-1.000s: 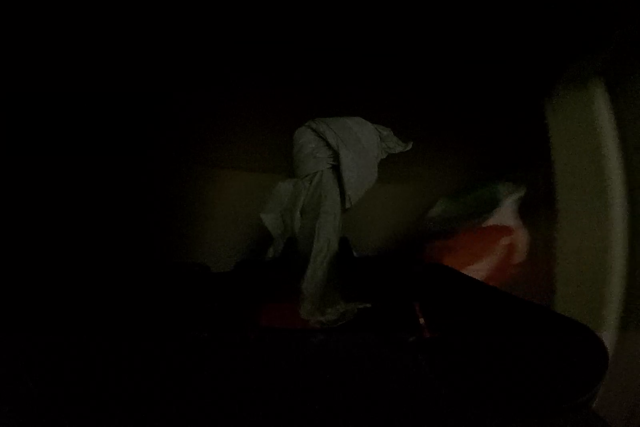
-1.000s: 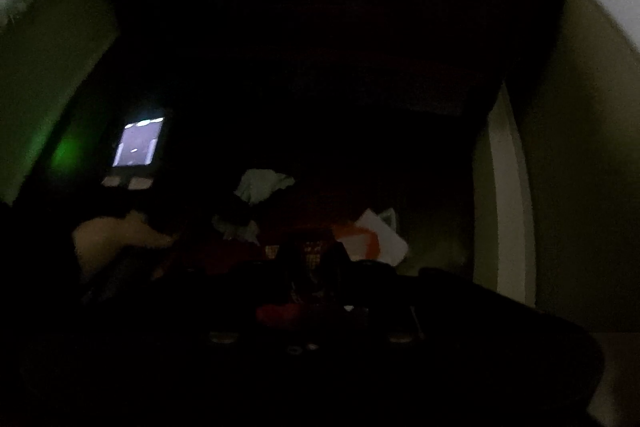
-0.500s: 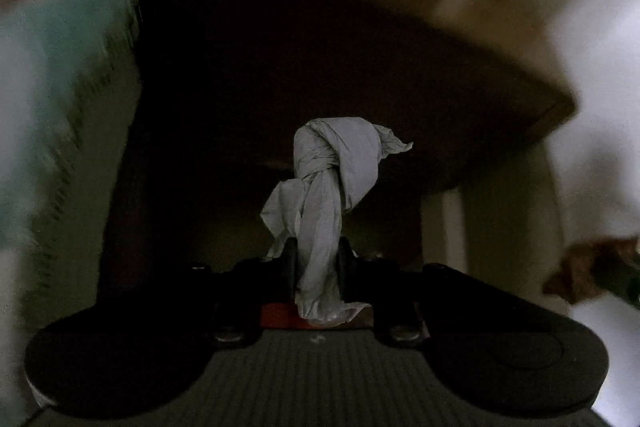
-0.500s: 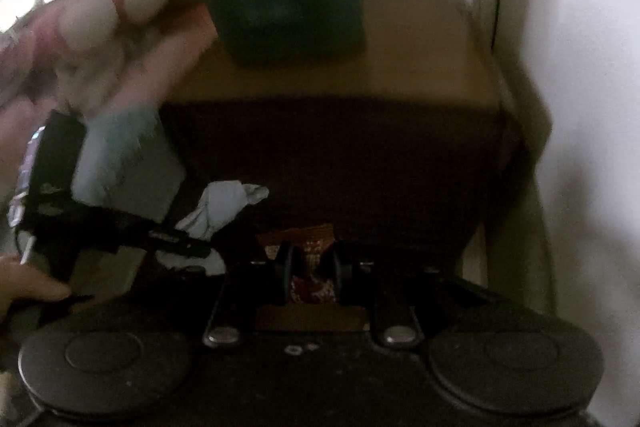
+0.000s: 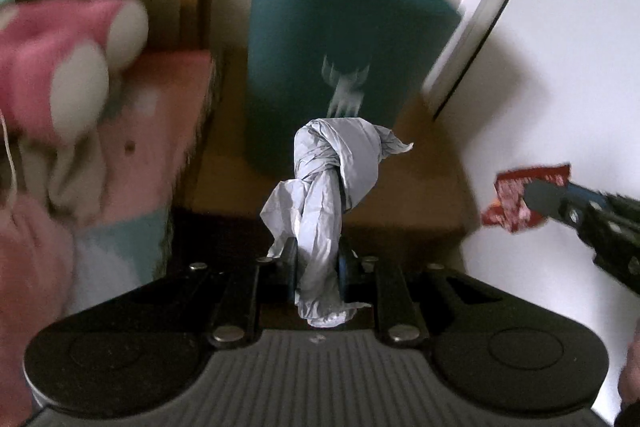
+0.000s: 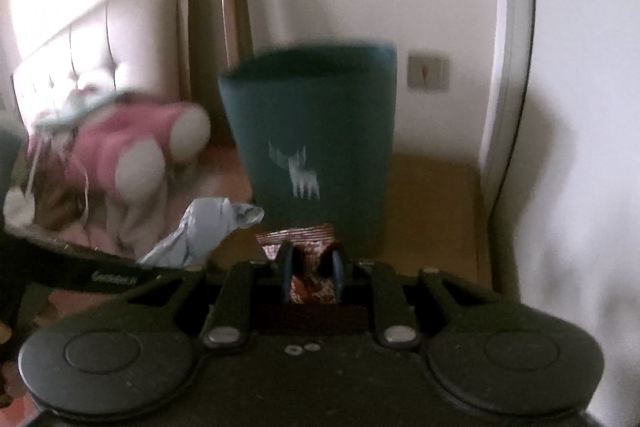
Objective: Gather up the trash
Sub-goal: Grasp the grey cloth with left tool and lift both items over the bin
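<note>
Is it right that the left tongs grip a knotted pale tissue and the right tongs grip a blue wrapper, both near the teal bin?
Not quite. The wrapper in the right tongs is red and brown, not blue, as the right wrist view shows. The rest holds: the left tongs grip the knotted pale tissue, near the teal bin.

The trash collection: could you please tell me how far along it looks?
Picked up: left gripper clamps a knotted grey paper wad, and right gripper clamps a crumpled red foil wrapper. Left: neither is dropped yet into the dark teal bin on the wooden stand.
</note>
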Action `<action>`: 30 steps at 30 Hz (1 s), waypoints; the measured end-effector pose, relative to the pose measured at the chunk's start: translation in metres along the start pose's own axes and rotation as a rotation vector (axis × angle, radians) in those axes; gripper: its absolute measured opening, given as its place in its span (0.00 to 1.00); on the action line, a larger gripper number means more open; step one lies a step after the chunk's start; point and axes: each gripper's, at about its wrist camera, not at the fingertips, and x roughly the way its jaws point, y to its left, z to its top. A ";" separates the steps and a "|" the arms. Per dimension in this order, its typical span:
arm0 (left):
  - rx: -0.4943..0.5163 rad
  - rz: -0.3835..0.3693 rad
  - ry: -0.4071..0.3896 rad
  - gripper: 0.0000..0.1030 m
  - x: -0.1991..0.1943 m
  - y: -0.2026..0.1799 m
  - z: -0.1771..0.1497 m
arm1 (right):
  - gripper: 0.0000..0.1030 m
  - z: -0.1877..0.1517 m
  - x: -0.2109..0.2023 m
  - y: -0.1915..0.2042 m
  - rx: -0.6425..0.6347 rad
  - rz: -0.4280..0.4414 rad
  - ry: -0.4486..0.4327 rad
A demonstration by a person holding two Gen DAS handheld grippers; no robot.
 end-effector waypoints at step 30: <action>0.012 -0.017 -0.061 0.18 0.042 -0.015 0.229 | 0.17 0.156 0.116 -0.015 0.041 -0.062 0.038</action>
